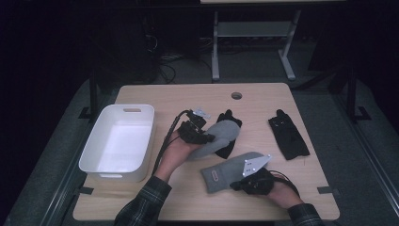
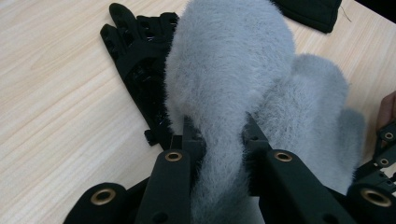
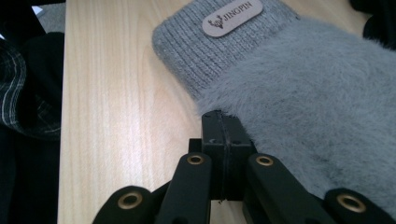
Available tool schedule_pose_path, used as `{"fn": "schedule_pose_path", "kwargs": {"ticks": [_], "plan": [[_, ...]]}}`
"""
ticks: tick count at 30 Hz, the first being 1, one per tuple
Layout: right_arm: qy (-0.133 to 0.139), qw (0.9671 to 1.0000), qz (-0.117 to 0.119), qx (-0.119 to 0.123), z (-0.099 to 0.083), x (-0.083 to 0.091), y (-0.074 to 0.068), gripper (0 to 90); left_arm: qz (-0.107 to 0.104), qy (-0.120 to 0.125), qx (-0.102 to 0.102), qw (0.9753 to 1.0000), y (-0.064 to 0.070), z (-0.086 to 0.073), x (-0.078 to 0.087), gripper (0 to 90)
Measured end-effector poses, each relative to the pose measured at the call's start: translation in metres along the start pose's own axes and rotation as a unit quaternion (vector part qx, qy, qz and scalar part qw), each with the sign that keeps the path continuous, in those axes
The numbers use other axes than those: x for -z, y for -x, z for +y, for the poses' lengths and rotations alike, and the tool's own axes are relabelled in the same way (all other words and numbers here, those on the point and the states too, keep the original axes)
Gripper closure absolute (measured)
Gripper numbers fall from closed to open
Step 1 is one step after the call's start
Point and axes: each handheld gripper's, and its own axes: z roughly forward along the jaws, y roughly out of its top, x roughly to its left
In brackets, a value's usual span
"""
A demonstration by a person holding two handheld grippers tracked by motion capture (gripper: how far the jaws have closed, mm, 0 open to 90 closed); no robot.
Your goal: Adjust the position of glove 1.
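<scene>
- The worktop (image 1: pixel 141 96) carries everything; sorting gloves appears to be the work.
- The white bin (image 1: pixel 96 141), well out beyond the left tool (image 1: pixel 207 138), holds nothing yet.
- A fuzzy grey mitten (image 2: pixel 233 70) is pinched between that tool's jaws, draped over a black glove (image 2: pixel 140 60), probably for lifting.
- The second grey mitten (image 3: pixel 303 74) lies flat just beside the right tool (image 3: pixel 223 122), whose jaws meet at its edge, seemingly clear of the fabric.
- Another black glove (image 1: pixel 288 135) lies apart, beyond the right tool.

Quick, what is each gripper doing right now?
Left gripper: shut on a grey mitten.
Right gripper: jaws shut together at the edge of the other mitten; whether it pinches it cannot be told.
</scene>
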Motion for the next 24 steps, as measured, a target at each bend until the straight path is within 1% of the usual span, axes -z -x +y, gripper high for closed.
{"fn": "schedule_pose_path", "kwargs": {"ticks": [2,5,7,9,11,12,13,15,16,17,19,22,24], "plan": [[0.006,1.0000,0.001,0.000,-0.001,0.004,0.000,90.0,-0.003,0.002,-0.001,1.0000,0.001,0.000,0.000,76.8],[0.023,0.9996,-0.009,-0.012,-0.008,0.017,0.000,81.1,-0.007,0.003,-0.002,1.0000,0.005,0.001,0.000,76.8],[0.033,0.9989,-0.028,-0.020,-0.015,0.028,0.001,73.6,-0.010,0.005,-0.004,0.9999,0.009,0.002,0.000,76.8],[0.041,0.9971,-0.056,-0.031,-0.024,0.040,0.003,62.8,-0.011,0.006,-0.008,0.9999,0.014,0.003,0.000,76.8],[0.047,0.9945,-0.082,-0.044,-0.032,0.051,0.005,55.8,-0.015,0.005,-0.011,0.9998,0.018,0.004,0.000,76.8],[0.052,0.9927,-0.098,-0.046,-0.037,0.056,0.008,51.1,-0.015,0.006,-0.011,0.9998,0.021,0.005,-0.001,76.8],[0.053,0.9904,-0.116,-0.054,-0.041,0.060,0.010,48.4,-0.017,0.004,-0.011,0.9998,0.023,0.005,-0.001,76.8],[0.057,0.9863,-0.138,-0.071,-0.049,0.068,0.016,43.2,-0.020,0.001,-0.010,0.9998,0.027,0.006,-0.003,76.8],[0.057,0.9834,-0.153,-0.080,-0.053,0.072,0.019,40.1,-0.022,0.001,-0.008,0.9997,0.030,0.006,-0.004,76.8],[0.056,0.9812,-0.162,-0.089,-0.056,0.074,0.022,37.4,-0.024,-0.004,-0.012,0.9996,0.033,0.007,-0.005,76.8],[0.056,0.9767,-0.180,-0.103,-0.063,0.078,0.028,32.5,-0.028,-0.001,-0.013,0.9995,0.041,0.008,-0.008,76.8],[0.056,0.9727,-0.187,-0.125,-0.071,0.081,0.036,26.9,-0.031,-0.003,-0.018,0.9993,0.051,0.010,-0.013,76.8],[0.058,0.9714,-0.189,-0.131,-0.074,0.081,0.039,23.7,-0.036,-0.003,-0.019,0.9992,0.057,0.012,-0.017,76.8]]}}
